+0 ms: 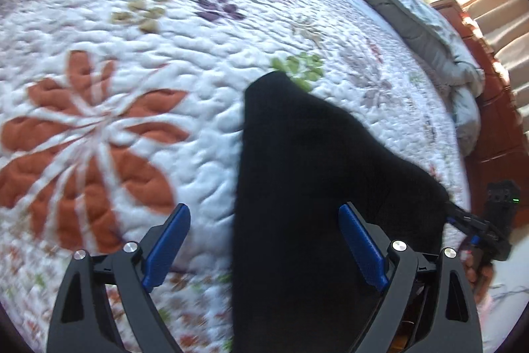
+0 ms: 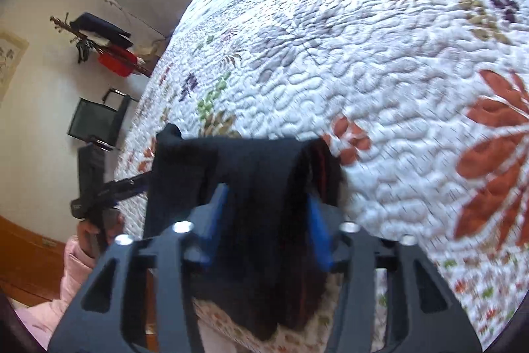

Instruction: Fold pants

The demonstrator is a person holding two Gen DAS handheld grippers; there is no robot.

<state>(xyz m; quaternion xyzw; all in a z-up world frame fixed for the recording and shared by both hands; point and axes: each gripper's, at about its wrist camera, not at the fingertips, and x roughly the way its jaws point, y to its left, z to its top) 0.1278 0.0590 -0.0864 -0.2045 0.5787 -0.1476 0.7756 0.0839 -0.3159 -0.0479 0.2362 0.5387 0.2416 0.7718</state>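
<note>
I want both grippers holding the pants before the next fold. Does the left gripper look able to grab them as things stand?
Probably yes: the left gripper is open, and the black pants already lie between its fingers with nothing blocking them. The right gripper grips them.

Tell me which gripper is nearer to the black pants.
Right. The right gripper has its fingers around a bunch of the black pants; the left gripper is open, the cloth between its fingers untouched.

Pants [image 2: 261, 187] hiding right gripper's [image 2: 264, 220] fingertips
</note>
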